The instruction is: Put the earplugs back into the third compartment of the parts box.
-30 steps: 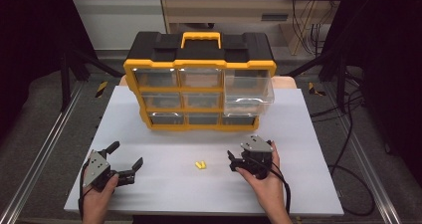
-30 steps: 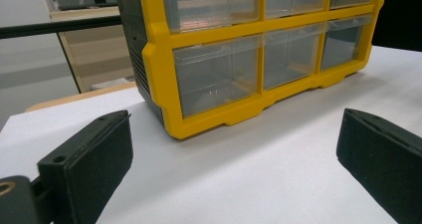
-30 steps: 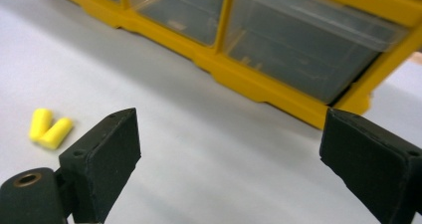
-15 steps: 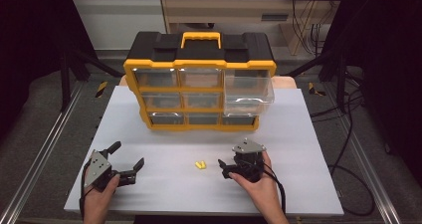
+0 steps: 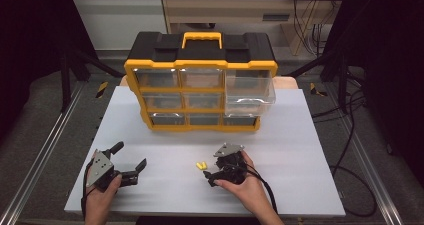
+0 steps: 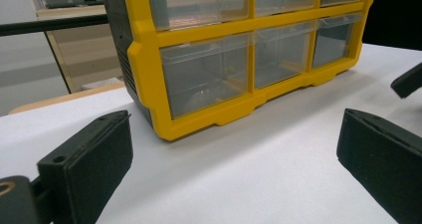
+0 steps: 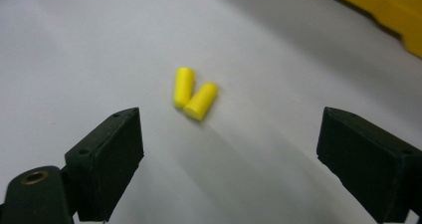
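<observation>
Earplugs (image 7: 194,94): two yellow cylinders, probably foam, touching.

We find a lab or test workshop. A white table (image 5: 310,135) bears a yellow-and-black drawer organiser (image 5: 200,80); metal rails (image 5: 45,145) flank that organiser, loose cables (image 5: 345,150) trail to its right, and black curtains (image 5: 30,35) hang beside it.
</observation>
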Tool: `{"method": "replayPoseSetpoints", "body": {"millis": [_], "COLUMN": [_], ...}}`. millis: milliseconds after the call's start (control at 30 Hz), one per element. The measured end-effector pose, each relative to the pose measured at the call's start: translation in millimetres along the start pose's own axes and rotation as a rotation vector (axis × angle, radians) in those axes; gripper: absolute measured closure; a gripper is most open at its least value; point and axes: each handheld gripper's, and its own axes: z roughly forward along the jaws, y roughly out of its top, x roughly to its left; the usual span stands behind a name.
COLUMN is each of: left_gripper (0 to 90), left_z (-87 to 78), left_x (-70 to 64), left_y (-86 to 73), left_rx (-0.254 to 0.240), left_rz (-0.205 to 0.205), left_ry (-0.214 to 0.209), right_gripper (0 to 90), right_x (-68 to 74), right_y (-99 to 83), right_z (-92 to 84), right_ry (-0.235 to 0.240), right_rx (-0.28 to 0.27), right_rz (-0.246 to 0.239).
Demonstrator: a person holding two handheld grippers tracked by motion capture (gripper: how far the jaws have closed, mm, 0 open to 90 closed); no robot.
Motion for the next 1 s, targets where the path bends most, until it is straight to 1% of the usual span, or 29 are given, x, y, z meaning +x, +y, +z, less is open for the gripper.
{"method": "replayPoseSetpoints", "body": {"millis": [100, 167, 200, 267, 300, 367, 433, 500, 600, 667, 733, 833, 933, 1000], "left_gripper": [0.8, 0.8, 0.8, 0.8, 0.8, 0.8, 0.8, 0.8, 0.9, 0.9, 0.9, 0.9, 0.9, 0.9], "left_z": [0.8, 1.1, 1.2, 1.2, 1.3, 1.4, 1.4, 1.2, 1.0, 1.1, 1.0, 0.5, 1.4, 2.1], "left_x": [-1.2, -2.0, -2.3, -2.6, -2.6, -2.3, -1.8, -1.4, -1.5, -1.3, -1.0, -0.4, -0.6, -1.3], "left_y": [0.0, 0.3, 0.6, 0.9, 0.9, 0.9, 0.8, 0.9, 0.5, 0.0, -0.2, 0.5, 1.0, 1.2], "left_rx": [0.005, 0.005, 0.004, 0.004, 0.004, 0.003, 0.003, 0.002, 0.004, 0.006, 0.005, 0.001, 0.001, 0.004], "left_rz": [0.007, 0.009, 0.01, 0.011, 0.01, 0.009, 0.008, 0.007, 0.007, 0.009, 0.009, 0.006, 0.007, 0.01], "left_ry": [-0.005, -0.007, -0.007, -0.008, -0.008, -0.007, -0.007, -0.007, -0.009, -0.009, -0.009, -0.007, -0.006, -0.008], "right_gripper": [15.0, 20.2, 22.2, 29.9, 31.5, 39.5, 42.3, 46.9, 51.9, 55.3, 59.2, 64.2, 66.6, 68.2], "right_x": [5.9, 9.5, 11.0, 12.5, 13.2, 15.0, 15.8, 15.9, 14.7, 13.8, 12.1, 10.1, 8.9, 8.4], "right_y": [2.4, 4.5, 5.8, 7.5, 8.5, 10.3, 10.9, 10.9, 10.6, 10.4, 10.2, 9.3, 7.0, 5.8], "right_z": [7.2, 11.3, 13.6, 15.6, 16.6, 18.2, 19.4, 20.2, 19.9, 18.6, 17.9, 17.7, 19.3, 20.7], "right_ry": [0.016, 0.021, 0.027, 0.038, 0.041, 0.047, 0.042, 0.049, 0.051, 0.04, 0.048, 0.046, 0.055, 0.05], "right_rx": [0.017, 0.022, 0.018, 0.005, 0.001, -0.007, -0.01, -0.011, -0.009, -0.012, -0.012, -0.016, -0.003, 0.001], "right_rz": [-0.033, -0.048, -0.05, -0.051, -0.051, -0.052, -0.06, -0.064, -0.063, -0.063, -0.054, -0.043, -0.03, -0.025]}}
